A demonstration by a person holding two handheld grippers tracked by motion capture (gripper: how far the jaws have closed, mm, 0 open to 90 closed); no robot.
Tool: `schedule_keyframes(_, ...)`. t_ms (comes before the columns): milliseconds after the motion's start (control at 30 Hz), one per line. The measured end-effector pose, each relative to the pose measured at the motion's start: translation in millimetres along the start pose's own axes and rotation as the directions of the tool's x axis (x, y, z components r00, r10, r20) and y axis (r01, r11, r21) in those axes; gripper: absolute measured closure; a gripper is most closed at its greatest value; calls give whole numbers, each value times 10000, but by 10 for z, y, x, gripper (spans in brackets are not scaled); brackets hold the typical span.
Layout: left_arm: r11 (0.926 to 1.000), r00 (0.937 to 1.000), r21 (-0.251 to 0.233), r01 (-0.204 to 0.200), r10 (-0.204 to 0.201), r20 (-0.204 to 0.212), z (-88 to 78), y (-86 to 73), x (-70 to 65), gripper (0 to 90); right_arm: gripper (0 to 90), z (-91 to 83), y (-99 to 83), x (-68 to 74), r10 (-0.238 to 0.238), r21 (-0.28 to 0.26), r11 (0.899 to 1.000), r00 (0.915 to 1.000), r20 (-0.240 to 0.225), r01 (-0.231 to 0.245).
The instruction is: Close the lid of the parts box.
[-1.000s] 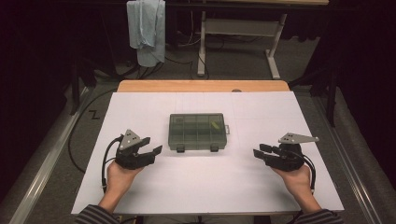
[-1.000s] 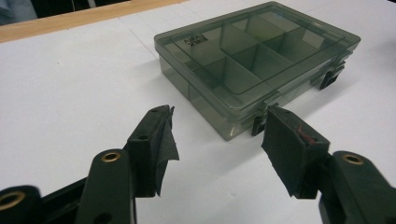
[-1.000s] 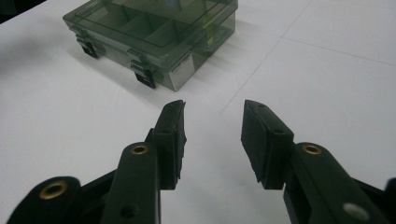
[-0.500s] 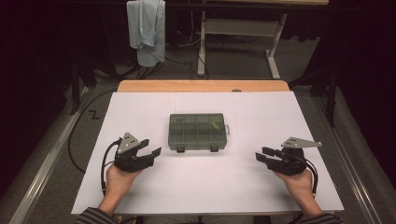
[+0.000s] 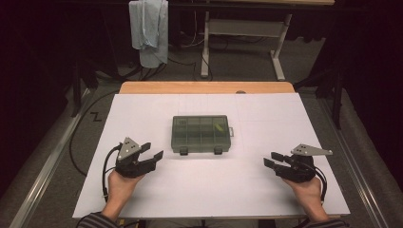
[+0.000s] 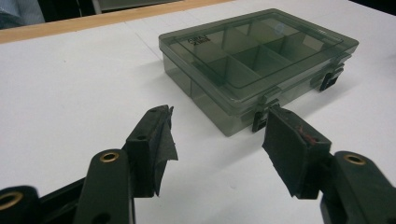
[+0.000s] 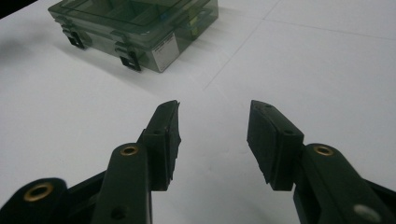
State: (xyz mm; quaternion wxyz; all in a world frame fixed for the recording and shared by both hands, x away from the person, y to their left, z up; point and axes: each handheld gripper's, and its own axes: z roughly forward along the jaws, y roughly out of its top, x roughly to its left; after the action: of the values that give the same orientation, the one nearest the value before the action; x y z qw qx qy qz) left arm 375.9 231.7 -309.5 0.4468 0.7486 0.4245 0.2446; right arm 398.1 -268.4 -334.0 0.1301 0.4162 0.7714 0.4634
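A translucent grey-green compartment box (image 5: pixel 200 134) lies shut in the middle of the white table, its two black latches (image 5: pixel 183 151) facing me. A small yellow-green item (image 5: pixel 219 127) shows through the lid at the back right. My left gripper (image 5: pixel 152 151) rests left of the box, open, with nothing between its pads; in the left gripper view the gripper (image 6: pixel 217 126) points at the box (image 6: pixel 257 60) and its near latch. My right gripper (image 5: pixel 272 159) sits right of the box. In the right gripper view the gripper (image 7: pixel 215 121) is open over bare table, its jaws have just been opening, and the box (image 7: pixel 135 23) lies farther off.
A white sheet (image 5: pixel 266 190) covers the table, with a wooden strip (image 5: pixel 204 88) along its far edge. Beyond it hang a light blue cloth (image 5: pixel 149 28) and a white desk frame (image 5: pixel 247 33). Cables (image 5: pixel 76 137) trail on the floor at the left.
The right gripper's jaws stand a little wider than before. Both hands stay about where they were, and the box has not moved.
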Motion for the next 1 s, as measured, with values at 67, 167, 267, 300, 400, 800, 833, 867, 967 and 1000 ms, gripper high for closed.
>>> schedule_keyframes(67, 10000, 10000, 5, 19, -19, -16, -5, -14, 6, 411, 548, -11, -19, -8, 89, -55, 9999, 10000, 22, -89)
schedule_keyframes(167, 10000, 10000, 2, 73, -73, -34, -6, -35, 15, 411, 544, -20, -41, -20, 92, -109, 9999, 9999, 71, -91)
schedule_keyframes(267, 9999, 9998, -3, 151, -151, -86, -8, -58, 28, 411, 537, -28, -64, -35, 76, -191, 9998, 9999, 141, -73)
schedule_keyframes(300, 9999, 9998, 23, 169, -168, -84, -12, -63, 36, 411, 535, -32, -70, -35, 147, -205, 9997, 9998, 135, -145)
schedule_keyframes(400, 9997, 9997, -38, 223, -224, -121, -18, -76, 45, 411, 528, -38, -90, -52, 120, -304, 9995, 9997, 213, -113)
schedule_keyframes(800, 9994, 9993, -7, 336, -336, -131, -21, -121, 53, 410, 514, -43, -152, -79, 262, -318, 9992, 9992, 314, -252)
schedule_keyframes(833, 9994, 9994, 0, 334, -334, -124, -22, -123, 54, 410, 514, -44, -156, -81, 280, -311, 9991, 9991, 326, -270)
schedule_keyframes(867, 9994, 9993, -12, 356, -356, -133, -22, -126, 56, 410, 513, -45, -158, -84, 261, -314, 9992, 9991, 342, -250)
schedule_keyframes(967, 9993, 9992, 30, 381, -380, -151, -21, -137, 62, 410, 510, -45, -167, -90, 268, -336, 9991, 9990, 366, -256)
schedule_keyframes(1000, 9992, 9990, 21, 405, -404, -168, -23, -141, 64, 410, 510, -44, -170, -91, 281, -359, 9990, 9989, 363, -268)
